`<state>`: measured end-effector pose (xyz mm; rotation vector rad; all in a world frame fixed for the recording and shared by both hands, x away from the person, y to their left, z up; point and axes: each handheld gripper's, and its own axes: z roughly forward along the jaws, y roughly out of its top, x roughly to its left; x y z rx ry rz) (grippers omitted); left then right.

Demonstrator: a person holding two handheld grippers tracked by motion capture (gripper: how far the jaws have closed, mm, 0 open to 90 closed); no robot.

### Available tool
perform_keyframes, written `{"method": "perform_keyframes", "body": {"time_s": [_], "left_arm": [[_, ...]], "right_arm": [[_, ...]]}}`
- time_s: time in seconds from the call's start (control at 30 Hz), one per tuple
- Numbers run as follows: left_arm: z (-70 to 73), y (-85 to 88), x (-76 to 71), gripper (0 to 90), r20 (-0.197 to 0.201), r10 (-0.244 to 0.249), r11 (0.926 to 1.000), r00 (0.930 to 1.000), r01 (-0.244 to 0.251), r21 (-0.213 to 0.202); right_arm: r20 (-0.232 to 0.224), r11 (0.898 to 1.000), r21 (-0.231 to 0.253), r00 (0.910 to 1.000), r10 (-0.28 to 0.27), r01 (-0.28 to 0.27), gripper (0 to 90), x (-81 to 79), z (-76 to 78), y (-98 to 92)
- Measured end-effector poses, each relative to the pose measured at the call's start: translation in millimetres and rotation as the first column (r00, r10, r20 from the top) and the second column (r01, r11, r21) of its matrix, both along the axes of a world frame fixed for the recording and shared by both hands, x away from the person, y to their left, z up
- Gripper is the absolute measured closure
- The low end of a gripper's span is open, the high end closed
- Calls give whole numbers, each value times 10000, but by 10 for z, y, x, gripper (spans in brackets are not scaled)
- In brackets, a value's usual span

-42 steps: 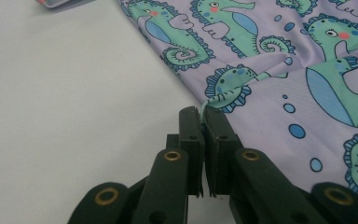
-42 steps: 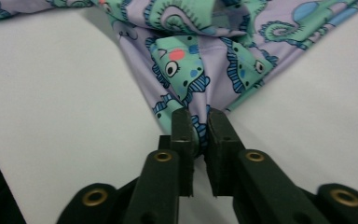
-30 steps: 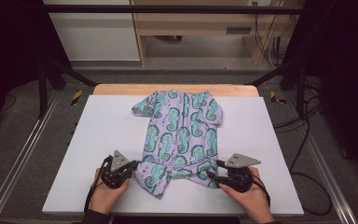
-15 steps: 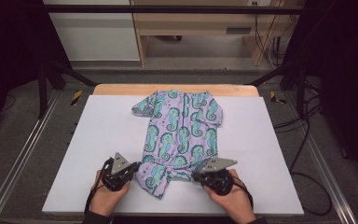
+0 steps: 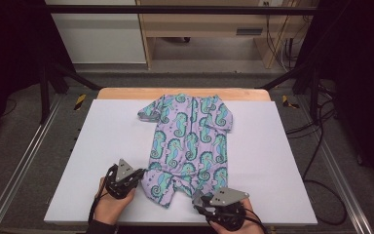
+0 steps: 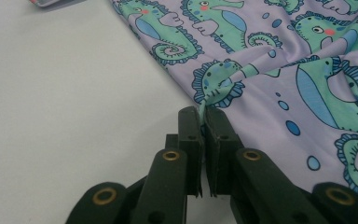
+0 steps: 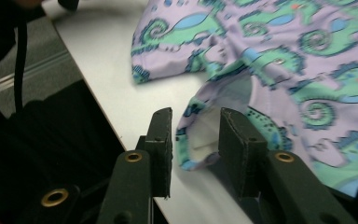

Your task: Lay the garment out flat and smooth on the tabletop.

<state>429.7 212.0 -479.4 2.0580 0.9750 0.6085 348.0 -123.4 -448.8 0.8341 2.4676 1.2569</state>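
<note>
High view: the seahorse-print romper [image 5: 190, 141] lies spread on the white table [image 5: 102, 146], collar end far from the person, leg end toward them. The left gripper [image 5: 135, 178] sits at the near-left leg hem, where it was a second ago. The right gripper [image 5: 199, 202] has changed place: a second ago it sat out at the near-right corner of the garment, and now it is drawn in toward the left gripper and closer to the table's front edge, with the right leg of the romper just ahead of it

Left gripper view: the jaws are clenched on a pinch of the hem, with a ridge of romper [image 6: 270, 70] fabric rising straight out from between the tips and the rest of the cloth fanning away ahead and to the right of them. This hold looks firm

Right gripper view: the jaws stand apart and have just been opening. The curled leg-opening edge of the romper [image 7: 200, 126] lies between them, but the pads do not press on it. The table's front edge runs off just to the left of the jaws

My reading: the right side has let go to take a fresh hold on the leg cuff, so until it closes, only the left side controls the cloth, and a fold or a lift should wait
</note>
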Motion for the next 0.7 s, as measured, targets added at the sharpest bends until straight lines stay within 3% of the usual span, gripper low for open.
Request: {"method": "perform_keyframes", "body": {"time_s": [0.17, 0.3, 0.4, 0.53, 0.7], "left_arm": [[3, -3, -5, 864, 21, -18, 10000, 10000, 18, 22], [6, -10, -9, 865, 64, -32, 10000, 10000, 32, 39], [7, -17, -14, 865, 77, -49, 10000, 10000, 49, 31], [17, -14, -20, 864, 106, -88, 10000, 9999, 88, 13], [28, -10, -27, 865, 121, -144, 9999, 9998, 144, -34]], "right_arm": [[287, 9975, 384, 9978, -596, 585, 634, 21, 157, -190], [376, 9907, 468, 9908, -1299, 1281, 632, 186, 197, -309], [81, 9848, 179, 9849, -1729, 1728, 607, 396, 91, -312], [-465, 9850, 6, 9840, -1721, 1723, 562, 621, -110, -220], [-743, 9932, -203, 9905, -1155, 1143, 505, 635, -260, -77]]}}
